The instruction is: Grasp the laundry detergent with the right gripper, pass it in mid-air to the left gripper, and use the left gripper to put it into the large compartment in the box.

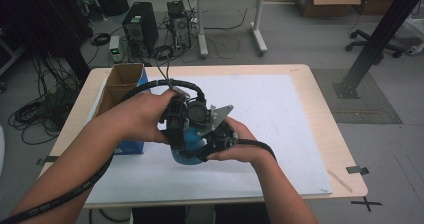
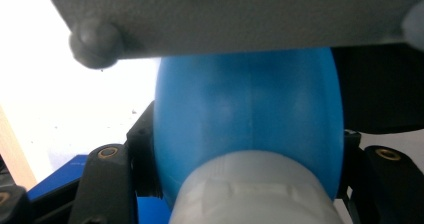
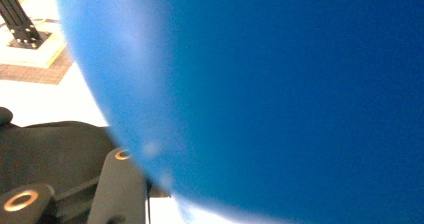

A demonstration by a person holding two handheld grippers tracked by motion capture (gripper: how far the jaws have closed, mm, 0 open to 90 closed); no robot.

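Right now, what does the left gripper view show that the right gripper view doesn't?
Left gripper view alone: a white cap on the blue bottle's end, both black jaws hugging its sides, and the other gripper's grey plate overhead. Right gripper view alone: a black frame foot on a brown mat, with the bottle so close it blurs. Both share the blue bottle, shut in each gripper, over the white table sheet.

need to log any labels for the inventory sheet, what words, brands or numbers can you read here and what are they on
No readable text in any of the three views.
Blue bottle: plain blue surface, no label showing; its white cap has raised ridges but no letters.
Blue box and cardboard box: no print legible.
Computer tower on the floor: too small to read.
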